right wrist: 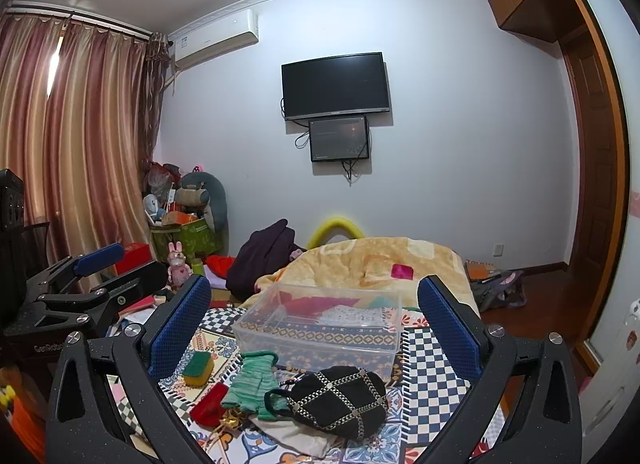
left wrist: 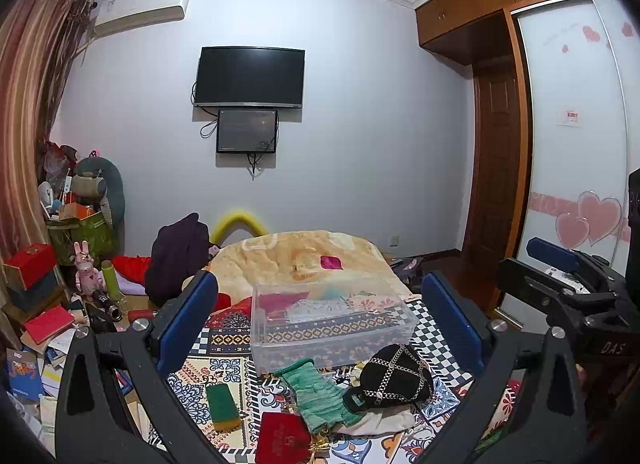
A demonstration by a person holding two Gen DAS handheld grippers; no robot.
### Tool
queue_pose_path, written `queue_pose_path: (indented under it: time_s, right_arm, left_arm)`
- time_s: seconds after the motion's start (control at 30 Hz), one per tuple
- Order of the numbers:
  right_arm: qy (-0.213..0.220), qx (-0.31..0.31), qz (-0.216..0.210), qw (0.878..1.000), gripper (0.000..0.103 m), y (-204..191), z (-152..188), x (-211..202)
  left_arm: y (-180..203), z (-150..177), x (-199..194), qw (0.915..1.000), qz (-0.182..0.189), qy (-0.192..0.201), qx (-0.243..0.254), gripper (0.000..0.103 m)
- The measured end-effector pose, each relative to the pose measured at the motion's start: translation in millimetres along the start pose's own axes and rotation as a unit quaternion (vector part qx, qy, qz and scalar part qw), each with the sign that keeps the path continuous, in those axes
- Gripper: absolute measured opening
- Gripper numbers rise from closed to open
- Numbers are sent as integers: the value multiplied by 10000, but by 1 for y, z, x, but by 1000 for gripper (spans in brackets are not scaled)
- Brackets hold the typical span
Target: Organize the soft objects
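Still pre-grasp: both grippers, left (left wrist: 320, 316) and right (right wrist: 314, 318), gape empty; next, likely glove (right wrist: 250, 382) into far bin (right wrist: 320, 328).

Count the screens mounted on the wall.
2. A large black TV hangs at the wall's middle; a smaller dark monitor hangs directly below it, overlapping its lower edge. Both look off. None seem hidden.

Patterned bed cover (right wrist: 434, 364): clear bin (right wrist: 320, 328), black cap (right wrist: 340, 400), green glove (right wrist: 252, 382), sponge (right wrist: 198, 368), red pouch (right wrist: 208, 404)
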State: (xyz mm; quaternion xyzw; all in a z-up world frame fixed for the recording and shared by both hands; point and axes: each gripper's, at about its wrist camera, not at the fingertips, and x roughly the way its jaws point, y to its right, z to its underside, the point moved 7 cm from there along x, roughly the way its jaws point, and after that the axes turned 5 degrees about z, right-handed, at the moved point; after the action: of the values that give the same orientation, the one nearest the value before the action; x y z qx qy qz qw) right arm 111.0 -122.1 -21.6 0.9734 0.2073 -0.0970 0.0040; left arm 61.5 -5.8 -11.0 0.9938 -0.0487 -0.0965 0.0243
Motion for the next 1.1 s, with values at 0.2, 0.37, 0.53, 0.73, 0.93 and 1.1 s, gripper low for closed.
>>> queue_pose_path:
  time_s: [0.2, 0.37, 0.53, 0.73, 0.93, 1.1]
  right_arm:
    - [5, 0, 3, 10000, 103, 0, 0, 0]
    - [9, -1, 1, 10000, 103, -1, 0, -1]
    - [5, 3, -4, 10000, 103, -1, 0, -1]
    - [12, 4, -3, 10000, 103, 0, -1, -1]
    - [16, 14, -9, 10000, 103, 0, -2, -1]
    - [35, 18, -15, 10000, 103, 0, -3, -3]
  left_arm:
    - [0, 0, 0, 10000, 1, 5, 0, 103]
    - [0, 0, 0, 10000, -1, 8, 1, 103]
    - [0, 0, -1, 10000, -12, 16, 6, 103]
    - [1, -1, -1, 10000, -19, 27, 0, 103]
    - [1, -2, -2, 10000, -24, 34, 3, 103]
    - [2, -4, -3, 10000, -22, 53, -1, 103]
